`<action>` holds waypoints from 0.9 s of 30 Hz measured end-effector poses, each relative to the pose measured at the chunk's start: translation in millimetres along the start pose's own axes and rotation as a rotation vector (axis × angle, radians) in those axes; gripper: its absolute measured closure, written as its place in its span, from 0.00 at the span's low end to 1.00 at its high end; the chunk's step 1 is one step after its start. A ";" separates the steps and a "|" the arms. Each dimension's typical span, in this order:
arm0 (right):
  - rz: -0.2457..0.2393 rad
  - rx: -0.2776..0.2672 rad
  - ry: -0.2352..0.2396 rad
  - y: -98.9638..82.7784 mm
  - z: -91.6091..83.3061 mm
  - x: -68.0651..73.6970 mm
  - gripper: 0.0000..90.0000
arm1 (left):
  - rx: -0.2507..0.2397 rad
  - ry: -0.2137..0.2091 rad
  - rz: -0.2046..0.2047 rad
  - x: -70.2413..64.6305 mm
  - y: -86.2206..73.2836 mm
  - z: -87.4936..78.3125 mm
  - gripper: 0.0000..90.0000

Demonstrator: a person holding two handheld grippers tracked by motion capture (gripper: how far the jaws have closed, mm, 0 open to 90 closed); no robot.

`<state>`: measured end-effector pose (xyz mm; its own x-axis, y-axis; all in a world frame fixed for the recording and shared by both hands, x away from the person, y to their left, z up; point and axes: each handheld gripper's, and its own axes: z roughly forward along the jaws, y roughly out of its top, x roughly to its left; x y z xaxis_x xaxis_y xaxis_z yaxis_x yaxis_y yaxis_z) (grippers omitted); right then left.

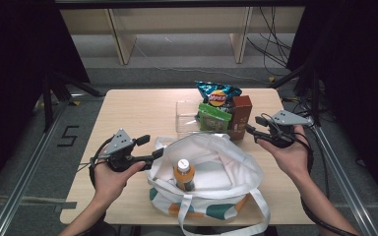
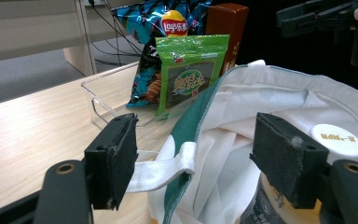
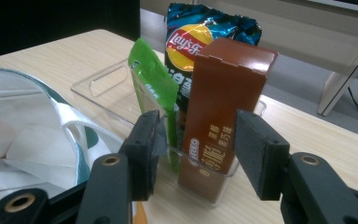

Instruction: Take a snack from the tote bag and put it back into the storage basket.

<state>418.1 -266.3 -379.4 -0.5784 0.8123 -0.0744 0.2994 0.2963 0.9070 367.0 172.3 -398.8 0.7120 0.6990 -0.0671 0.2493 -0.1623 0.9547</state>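
**Brown box lined up between your right jaws**

Your right gripper (image 3: 196, 154) stands released, jaws apart, and the brown box (image 3: 223, 112) sits upright just beyond them, framed in the gap but not touched by either pad. The box stands at the near corner of the clear plastic bin (image 3: 98, 84), with the green snack packet (image 3: 156, 88) just beside it and the blue Lay's chip bag (image 3: 191, 32) behind both. In the high view your right gripper (image 1: 258, 132) hovers at the box's (image 1: 241, 115) right side, near the bin's end.

Your left gripper (image 2: 196, 158) is also released, its jaws spread around the rim of the white tote bag (image 2: 279, 98) and its strap, neither pad pressing on the cloth. Inside the bag (image 1: 226, 167) an orange-labelled bottle with a white cap (image 1: 183, 172) stands upright, close to your left gripper (image 1: 150, 147).
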 end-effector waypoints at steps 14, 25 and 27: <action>0.044 -0.007 -0.051 -14.6 -18.4 -12.3 0.57 | -0.020 -0.030 0.011 -6.4 4.0 -2.7 0.32; 0.064 0.003 -0.076 -33.1 -32.0 -24.3 0.57 | -0.040 -0.087 0.046 -26.7 9.5 -6.5 0.31; 0.091 -0.005 -0.089 -36.4 -32.0 -22.9 0.56 | -0.034 -0.102 0.049 -30.9 8.3 -5.5 0.31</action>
<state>396.2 -311.8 -397.4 -0.4796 0.8770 -0.0279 0.3433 0.2168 0.9139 343.4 153.2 -387.2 0.7863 0.6160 -0.0481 0.1916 -0.1692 0.9668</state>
